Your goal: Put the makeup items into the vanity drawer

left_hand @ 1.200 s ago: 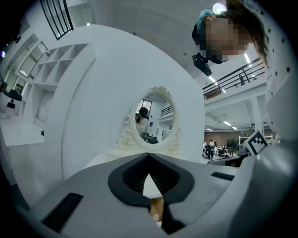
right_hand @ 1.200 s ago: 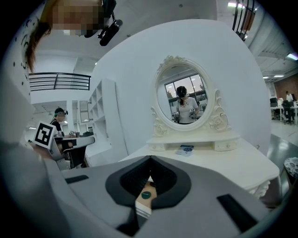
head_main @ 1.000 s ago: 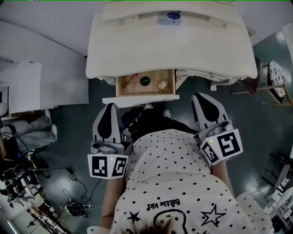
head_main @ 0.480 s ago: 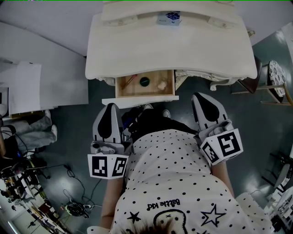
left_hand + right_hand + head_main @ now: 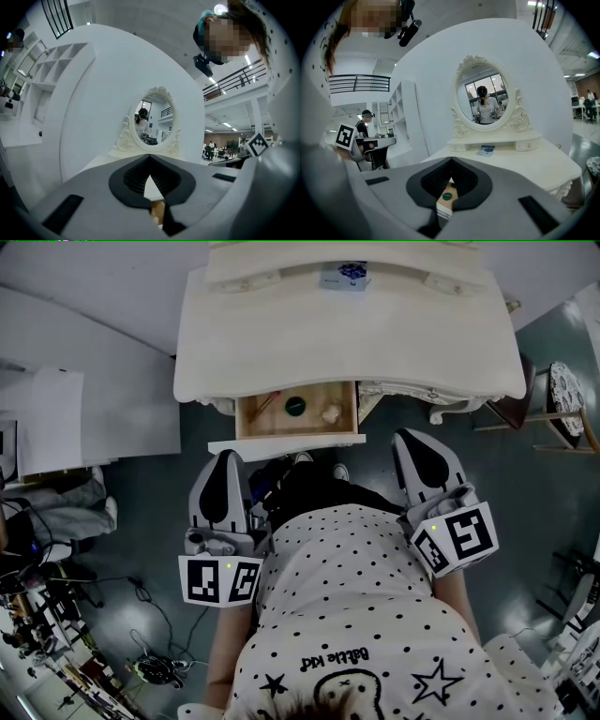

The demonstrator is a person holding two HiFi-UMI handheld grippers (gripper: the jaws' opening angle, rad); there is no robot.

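Note:
The white vanity (image 5: 347, 343) has its wooden drawer (image 5: 246, 418) pulled out toward me. Inside lie a round dark green compact (image 5: 296, 406), a pale lumpy item (image 5: 330, 412) and a thin stick (image 5: 265, 405). Both grippers hang back by my body, short of the drawer front. My left gripper (image 5: 226, 460) is shut with nothing in it, and so is my right gripper (image 5: 413, 439). In the right gripper view, the shut right gripper (image 5: 451, 162) frames the green compact (image 5: 447, 196) in the slit below its tips. The left gripper (image 5: 150, 158) shows only drawer wood (image 5: 158, 212) there.
A small blue-patterned box (image 5: 343, 276) sits at the back of the vanity top, below the oval mirror (image 5: 483, 101). A stool or side table (image 5: 562, 399) stands at the right. Cables and clutter (image 5: 56, 643) cover the floor at the lower left. A white panel (image 5: 84, 390) is left of the vanity.

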